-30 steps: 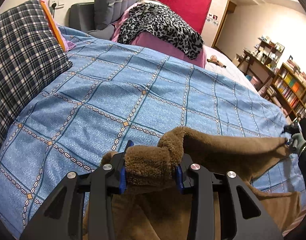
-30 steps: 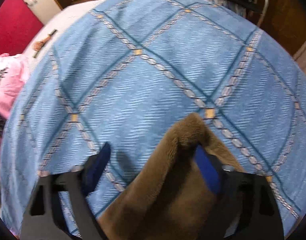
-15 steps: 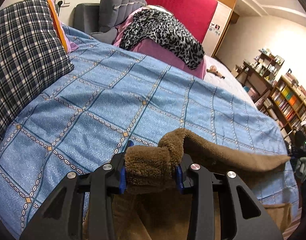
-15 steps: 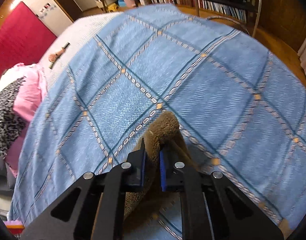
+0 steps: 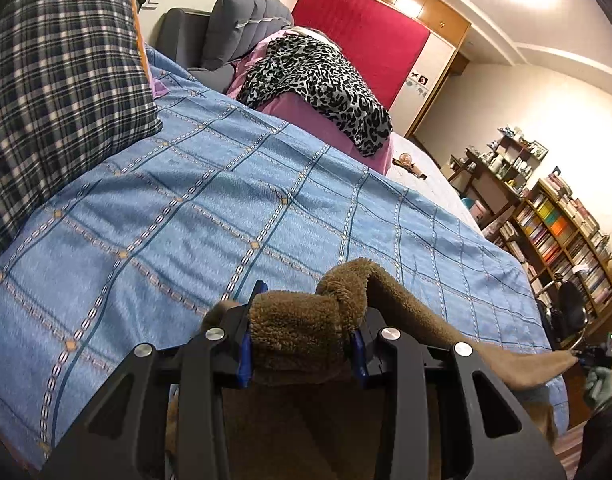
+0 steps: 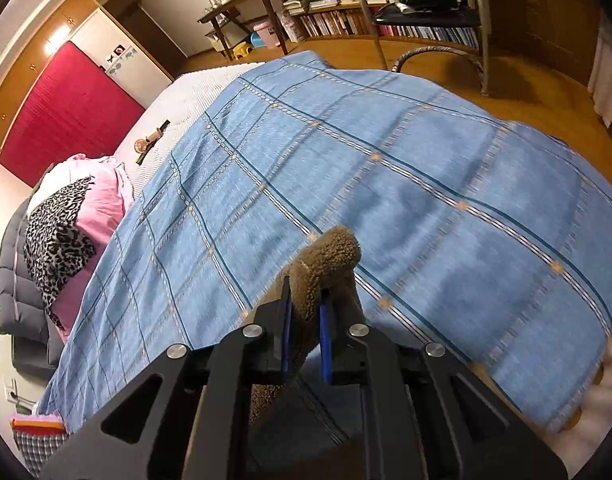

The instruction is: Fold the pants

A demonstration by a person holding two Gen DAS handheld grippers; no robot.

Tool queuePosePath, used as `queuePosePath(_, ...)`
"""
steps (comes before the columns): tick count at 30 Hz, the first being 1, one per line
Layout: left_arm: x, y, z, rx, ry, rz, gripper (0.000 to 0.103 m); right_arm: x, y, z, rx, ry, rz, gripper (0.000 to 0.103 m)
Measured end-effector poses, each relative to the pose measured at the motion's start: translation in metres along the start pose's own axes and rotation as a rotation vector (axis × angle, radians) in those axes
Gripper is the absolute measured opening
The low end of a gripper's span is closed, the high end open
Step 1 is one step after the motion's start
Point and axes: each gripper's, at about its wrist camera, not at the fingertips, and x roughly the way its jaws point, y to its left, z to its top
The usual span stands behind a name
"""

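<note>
The brown fleece pants (image 5: 302,332) are held up over the blue patterned bedspread (image 5: 226,208). My left gripper (image 5: 302,336) is shut on a thick bunched end of the pants. The fabric stretches taut to the right toward my right gripper (image 5: 585,360), seen small at the far right edge. In the right wrist view my right gripper (image 6: 306,320) is shut on a thin folded end of the pants (image 6: 325,264), above the bedspread (image 6: 385,200). The rest of the pants hangs below both grippers, mostly hidden.
A plaid pillow (image 5: 58,92) lies at the left. A leopard-print cloth on pink bedding (image 5: 317,76) sits at the bed's head. Bookshelves (image 5: 557,232) and a chair (image 6: 425,12) stand beyond the bed's edge. A small object (image 6: 150,140) lies on the white sheet.
Both grippers have risen with the pants, so the bedspread lies farther below. The right gripper closed on the pants' end between the earliest frame and half a second ago.
</note>
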Motion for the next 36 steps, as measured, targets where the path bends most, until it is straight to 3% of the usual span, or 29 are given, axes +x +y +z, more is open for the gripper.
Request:
queuePosePath(14,-0.069,0.018,-0.045,0.011,-0.028,-0.008,0.036,-0.076,-0.103,-0.102,0.042,-0.048,0.056,0.01)
queuePosePath(25,-0.083,0.035,-0.09,0.035,-0.007,0.022,0.037,-0.075,-0.15,-0.146,0.036,-0.015,0.017,0.009)
queuePosePath(32,-0.054,0.055,-0.122,0.013,0.058,0.111,0.046,-0.048,-0.165,-0.169,0.033,0.011,-0.039,0.009)
queuePosePath(36,-0.059,0.063,-0.128,0.043,0.059,0.144,0.063,-0.045,-0.172,-0.174,0.039,0.009,-0.037,0.009)
